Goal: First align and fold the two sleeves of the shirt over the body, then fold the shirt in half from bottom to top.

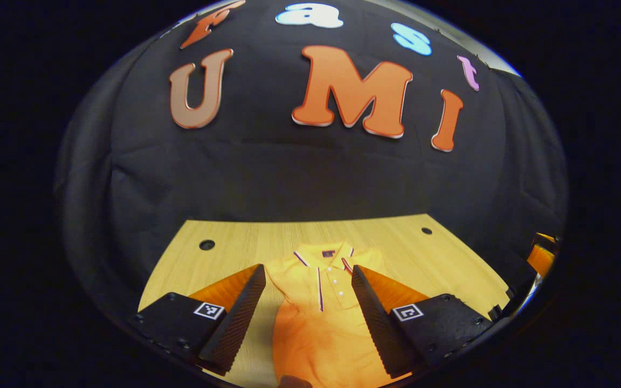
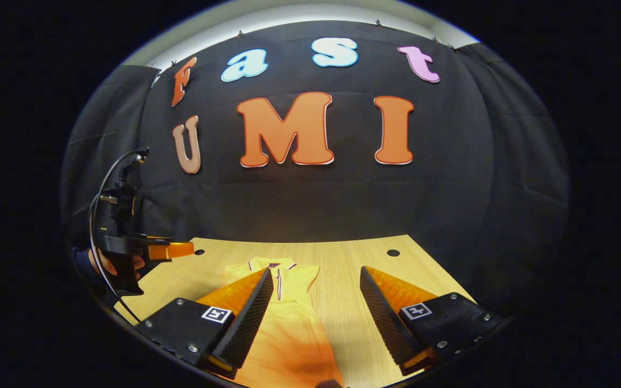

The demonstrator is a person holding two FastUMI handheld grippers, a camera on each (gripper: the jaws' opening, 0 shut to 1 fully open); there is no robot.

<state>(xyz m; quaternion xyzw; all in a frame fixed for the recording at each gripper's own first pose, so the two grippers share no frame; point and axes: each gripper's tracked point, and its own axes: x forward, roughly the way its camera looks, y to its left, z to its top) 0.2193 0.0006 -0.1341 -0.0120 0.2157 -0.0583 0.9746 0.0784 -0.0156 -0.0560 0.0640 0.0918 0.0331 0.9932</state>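
The orange shirt [image 1: 316,318] lies flat on the bench [image 1: 235,250], collar toward the far edge; the left gripper [image 1: 308,280] and right gripper [image 2: 316,283] hover above it with jaws apart, empty.

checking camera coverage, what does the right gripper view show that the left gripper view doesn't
Right gripper view: the left gripper off to the side above the table, a hand holding it. Left gripper view: the shirt's button placket seen straight on, between the left gripper's open fingers. Both: the orange polo shirt lying flat on the wooden table, each view's own gripper open above it.
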